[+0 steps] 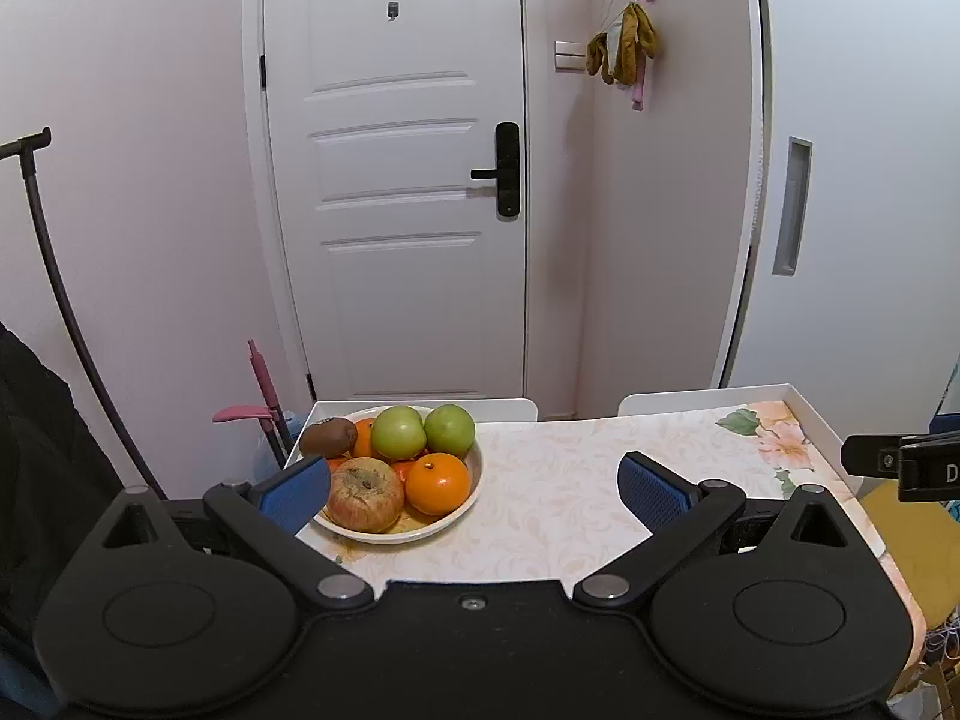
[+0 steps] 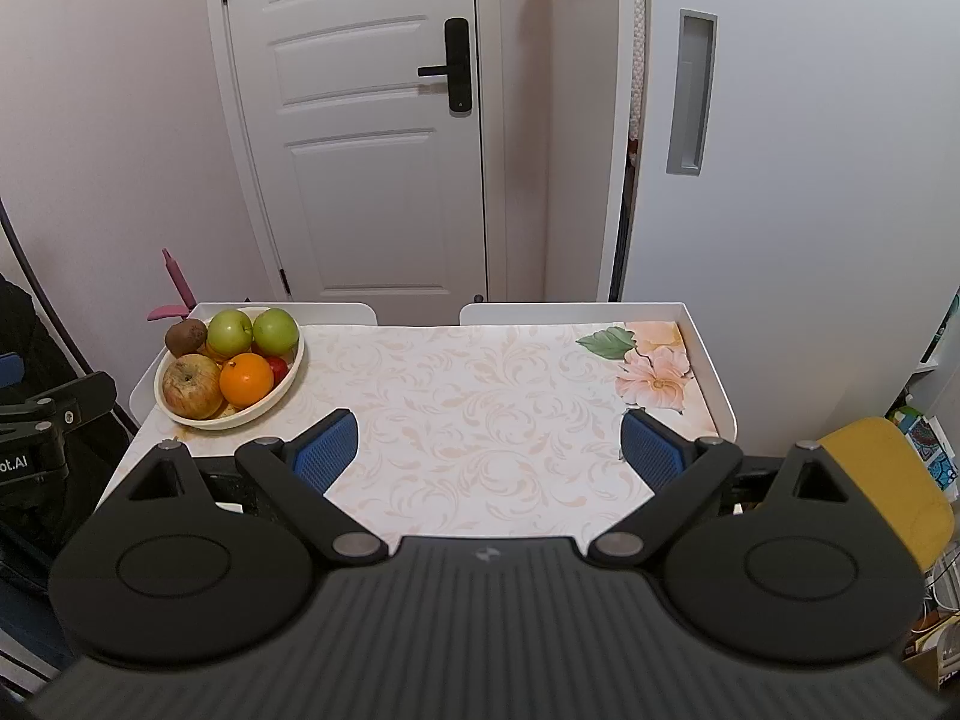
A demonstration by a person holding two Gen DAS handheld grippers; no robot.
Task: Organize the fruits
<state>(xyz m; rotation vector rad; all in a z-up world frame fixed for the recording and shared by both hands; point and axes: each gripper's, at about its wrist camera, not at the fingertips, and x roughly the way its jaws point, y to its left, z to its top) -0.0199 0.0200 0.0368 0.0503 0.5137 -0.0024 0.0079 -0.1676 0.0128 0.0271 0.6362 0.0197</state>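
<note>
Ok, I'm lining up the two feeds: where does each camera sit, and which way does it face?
Left wrist: on the left gripper, low at the table's near edge, facing the door; the fruit bowl is close, and its own open fingers show.
Right wrist: on the right gripper, higher and further right, looking down the table; its open fingers show.
Shared: bowl, orange, door.

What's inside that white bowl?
The bowl holds two green apples, a kiwi, an orange and a reddish apple. More fruit underneath is mostly covered.
</note>
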